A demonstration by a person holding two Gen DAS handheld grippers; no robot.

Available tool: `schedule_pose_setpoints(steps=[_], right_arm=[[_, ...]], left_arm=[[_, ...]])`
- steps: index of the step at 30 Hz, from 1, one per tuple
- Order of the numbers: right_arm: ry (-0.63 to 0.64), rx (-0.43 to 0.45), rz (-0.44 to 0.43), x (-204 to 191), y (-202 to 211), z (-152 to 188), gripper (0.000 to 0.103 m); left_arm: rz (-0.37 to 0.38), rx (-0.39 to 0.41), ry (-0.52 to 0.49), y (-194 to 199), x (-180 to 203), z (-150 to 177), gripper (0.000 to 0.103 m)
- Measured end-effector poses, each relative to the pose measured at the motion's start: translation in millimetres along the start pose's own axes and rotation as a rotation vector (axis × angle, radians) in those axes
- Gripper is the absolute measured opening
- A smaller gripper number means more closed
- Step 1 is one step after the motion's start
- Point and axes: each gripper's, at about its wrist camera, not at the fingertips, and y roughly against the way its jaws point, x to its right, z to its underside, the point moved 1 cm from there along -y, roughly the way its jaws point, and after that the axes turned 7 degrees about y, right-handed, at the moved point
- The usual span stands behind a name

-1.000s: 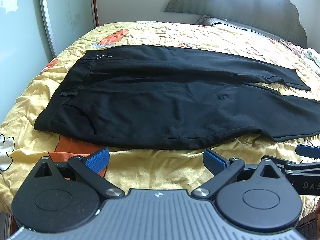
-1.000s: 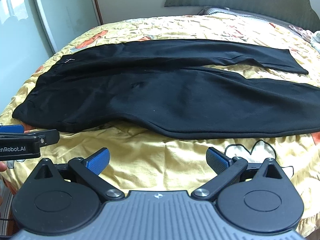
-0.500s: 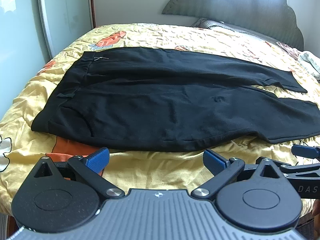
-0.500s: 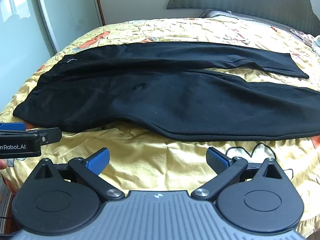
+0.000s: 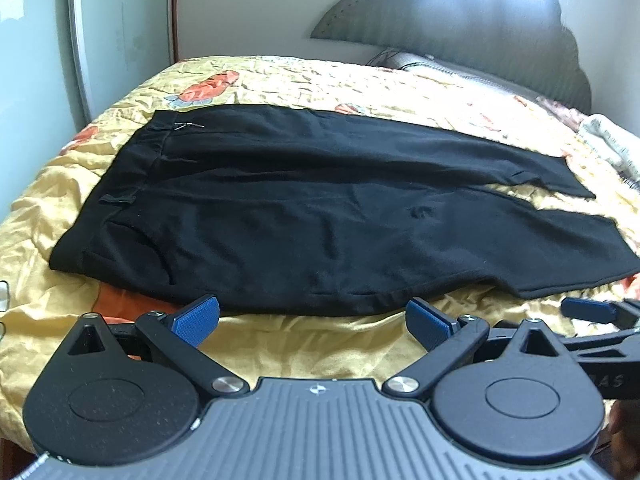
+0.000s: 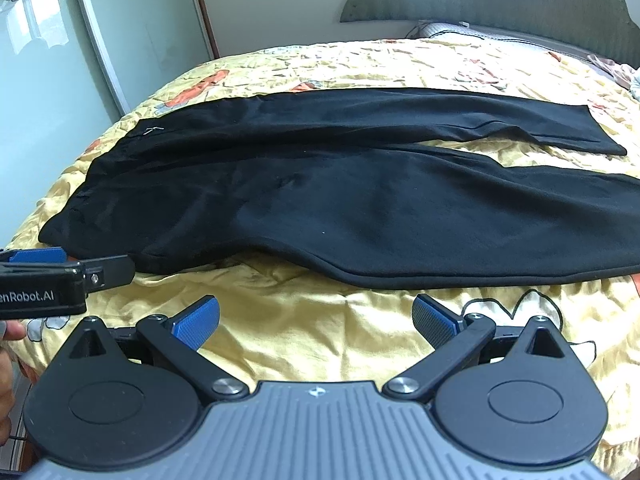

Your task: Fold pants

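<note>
Black pants (image 5: 320, 216) lie flat on the bed, waistband at the left, two legs running to the right; they also show in the right wrist view (image 6: 360, 200). My left gripper (image 5: 312, 322) is open and empty, just in front of the pants' near edge by the waist end. My right gripper (image 6: 316, 320) is open and empty, in front of the near leg's hem edge. Each gripper shows at the side of the other's view.
The bed has a yellow flowered cover (image 6: 320, 320). A grey headboard (image 5: 460, 20) and pillow (image 6: 480, 32) stand at the far end. A glass sliding door (image 6: 80, 40) is on the left. A crumpled cloth (image 5: 608, 140) lies at the far right.
Both grippers have moved closer to the bed and slightly lower; the pants have not moved. Both stay open.
</note>
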Motion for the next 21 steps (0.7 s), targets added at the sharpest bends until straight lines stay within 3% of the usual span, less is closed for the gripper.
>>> schedule_pose_setpoints(steps=[5, 11, 16, 21], right_arm=[[0.034, 0.019, 0.019, -3.6, -0.5, -1.0, 0.103], [0.085, 0.078, -0.024, -7.2, 3.2, -9.9, 0.103], [0.157, 0.076, -0.06, -12.6, -5.6, -27.7, 0.103], [0.281, 0.101, -0.116, -20.7, -17.6, -53.0, 0.103]], left_arm=[[-0.021, 0.021, -0.007, 0.2, -1.0, -6.5, 0.1], [-0.06, 0.047, -0.059, -3.1, 2.0, -18.2, 0.101], [-0.01, 0.04, 0.017, -9.4, -11.7, -33.5, 0.101], [-0.067, 0.059, 0.067, -19.5, -31.3, -50.9, 0.101]])
